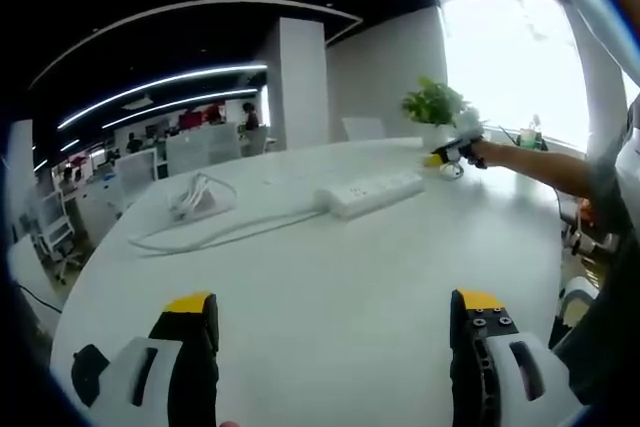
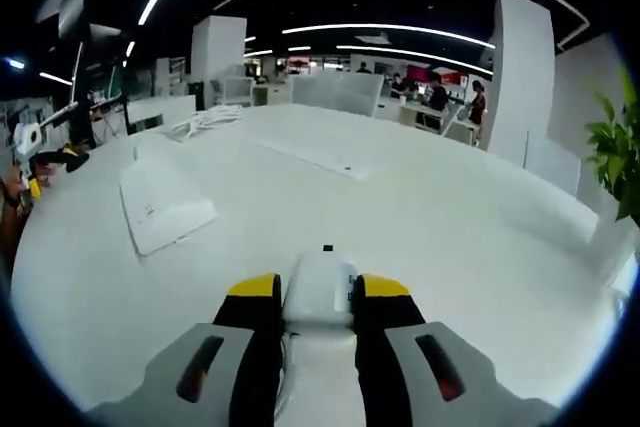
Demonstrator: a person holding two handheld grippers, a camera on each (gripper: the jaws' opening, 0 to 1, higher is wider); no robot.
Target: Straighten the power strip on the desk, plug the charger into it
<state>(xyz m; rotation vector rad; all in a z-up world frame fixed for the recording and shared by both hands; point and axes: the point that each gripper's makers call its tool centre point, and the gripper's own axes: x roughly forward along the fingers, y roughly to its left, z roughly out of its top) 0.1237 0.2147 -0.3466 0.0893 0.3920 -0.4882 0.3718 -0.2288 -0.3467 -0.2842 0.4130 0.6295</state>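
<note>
Your right gripper [image 2: 318, 292] is clamped on the white charger [image 2: 320, 285], its jaws pressed against both sides of the body, held low over the white desk [image 2: 430, 217]. Your left gripper [image 1: 335, 322] stands with its jaws wide apart and nothing between them, hovering near the desk edge. The power strip [image 1: 370, 192] lies at mid-desk, near the right gripper and well apart from the left; its cable [image 1: 215, 232] trails to a loose coil. Whether the strip is already squared cannot be judged from here. Bring the left gripper to the strip and steady it first. Then align the charger's prongs with a socket and press straight down, avoiding any sideways twist.
</note>
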